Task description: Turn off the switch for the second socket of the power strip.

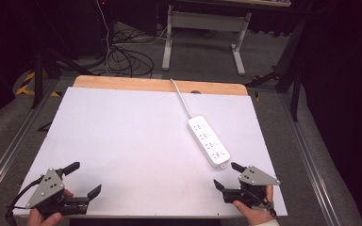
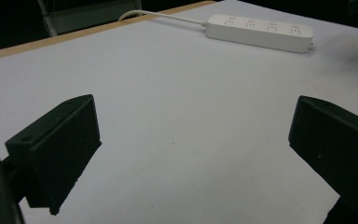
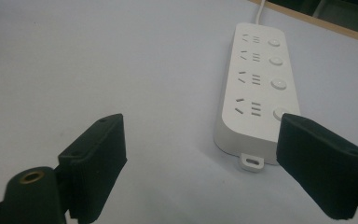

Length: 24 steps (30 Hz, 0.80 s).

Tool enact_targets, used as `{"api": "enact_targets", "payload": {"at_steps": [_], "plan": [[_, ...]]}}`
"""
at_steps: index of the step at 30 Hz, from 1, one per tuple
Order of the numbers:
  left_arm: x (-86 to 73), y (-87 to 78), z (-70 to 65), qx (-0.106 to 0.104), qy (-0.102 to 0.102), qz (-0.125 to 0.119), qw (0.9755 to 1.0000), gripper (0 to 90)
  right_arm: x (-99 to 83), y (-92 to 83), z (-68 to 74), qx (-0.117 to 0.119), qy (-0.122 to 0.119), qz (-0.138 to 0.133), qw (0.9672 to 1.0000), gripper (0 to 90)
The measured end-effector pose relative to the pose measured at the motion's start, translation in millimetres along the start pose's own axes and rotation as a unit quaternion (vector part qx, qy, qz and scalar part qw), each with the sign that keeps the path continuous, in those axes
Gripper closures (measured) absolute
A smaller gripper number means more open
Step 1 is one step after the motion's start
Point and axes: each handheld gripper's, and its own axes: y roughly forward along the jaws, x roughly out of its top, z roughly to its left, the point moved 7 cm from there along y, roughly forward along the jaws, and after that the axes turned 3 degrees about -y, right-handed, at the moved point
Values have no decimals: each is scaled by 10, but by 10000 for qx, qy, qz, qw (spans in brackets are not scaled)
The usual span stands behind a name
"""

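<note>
A white table with a wooden strip along its far edge is seen from above. A white power strip is laid flat on the right half of the table, slanted, with its near end close to the right near corner and its white cable run over the far edge. Four socket groups and four round buttons are shown on its top face in the right gripper view. The left gripper is held at the left near corner, its jaws spread wide with only bare table between them. The right gripper is held at the right near corner, just beside the strip's near end, its jaws spread wide and nothing grasped.
</note>
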Motion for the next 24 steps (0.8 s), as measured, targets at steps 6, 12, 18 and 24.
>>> {"api": "enact_targets", "payload": {"at_steps": [6, 12, 18, 24], "plan": [[-1, -1, 10, 122, 54, -15, 9999, 32, 7, -13, -4, -51, -32, -13, 10000, 180], [-9, 0, 12, 128, 62, 50, 9999, 35, 12, -15, 1, -73, -79, -8, 9999, 184], [-4, -12, 14, 148, 40, 24, 9999, 35, 23, -18, 1, -93, -110, -32, 9999, 194], [-5, -12, 14, 190, 51, 16, 9998, 35, 34, -20, 9, -88, -135, -33, 9999, 198]]}}
